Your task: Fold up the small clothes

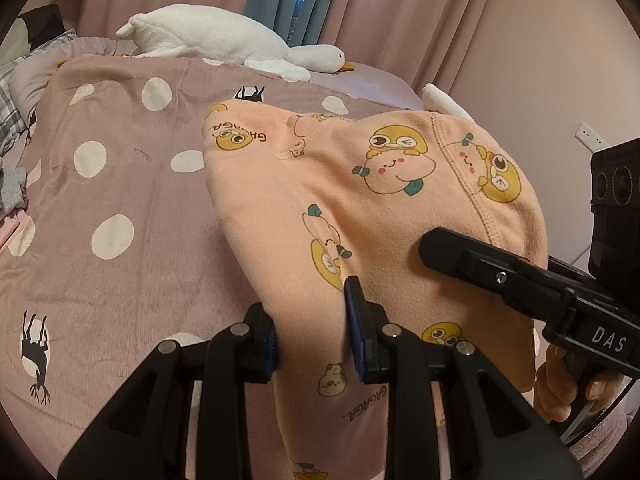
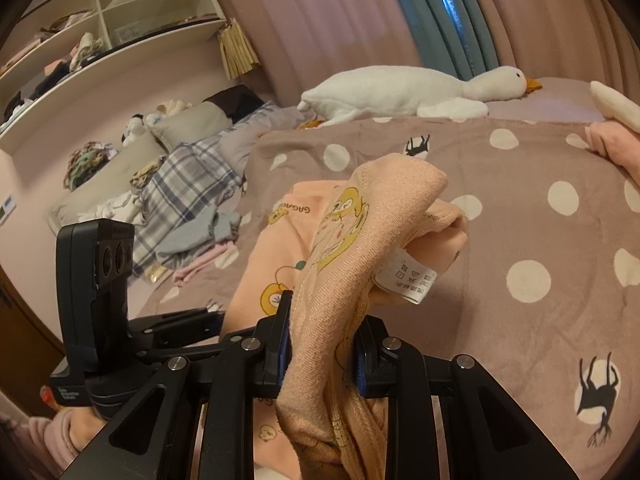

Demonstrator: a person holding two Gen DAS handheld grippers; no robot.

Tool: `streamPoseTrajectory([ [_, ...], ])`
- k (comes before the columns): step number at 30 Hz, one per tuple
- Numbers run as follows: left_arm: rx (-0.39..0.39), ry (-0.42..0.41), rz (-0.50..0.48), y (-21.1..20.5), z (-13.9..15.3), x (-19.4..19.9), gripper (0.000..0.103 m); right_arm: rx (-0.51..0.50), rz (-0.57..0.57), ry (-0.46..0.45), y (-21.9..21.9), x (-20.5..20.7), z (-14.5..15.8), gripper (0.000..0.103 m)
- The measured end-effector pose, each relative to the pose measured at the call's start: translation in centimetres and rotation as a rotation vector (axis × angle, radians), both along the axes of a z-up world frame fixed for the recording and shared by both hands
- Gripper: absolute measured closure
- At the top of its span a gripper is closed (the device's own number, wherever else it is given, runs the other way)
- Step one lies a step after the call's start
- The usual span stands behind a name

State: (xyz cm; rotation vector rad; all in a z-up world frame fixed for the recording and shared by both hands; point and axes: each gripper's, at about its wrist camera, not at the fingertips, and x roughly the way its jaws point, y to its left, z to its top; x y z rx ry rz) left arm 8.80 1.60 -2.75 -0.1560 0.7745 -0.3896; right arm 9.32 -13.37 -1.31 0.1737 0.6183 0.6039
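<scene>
Left wrist, pants (image 1: 372,208) lengthwise away, claws gripping

Both wrist views close; shared bedspread (image 1: 120,200)

Polka-dot bed (image 1: 120,208), peach garment (image 1: 280,184), plush goose (image 1: 224,40)

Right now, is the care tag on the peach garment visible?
Yes, the white tag sticks out of the garment held in the right fingers.
</scene>
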Motion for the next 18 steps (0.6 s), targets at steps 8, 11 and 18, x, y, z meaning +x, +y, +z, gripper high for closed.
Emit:
streamPoseTrajectory([
  [8,0.005,0.025,0.011,0.2,-1.1,1.6,0.076,-0.001,-0.003,0.025,0.7,1.5,-0.8,0.076],
  [11,0.007,0.036,0.013,0.3,-1.6,2.1,0.076,-0.003,-0.007,0.034,0.8,1.7,-1.2,0.076],
  [18,0.011,0.058,0.019,0.4,-2.6,3.0,0.076,-0.004,-0.009,0.059,1.2,2.6,-1.8,0.076],
])
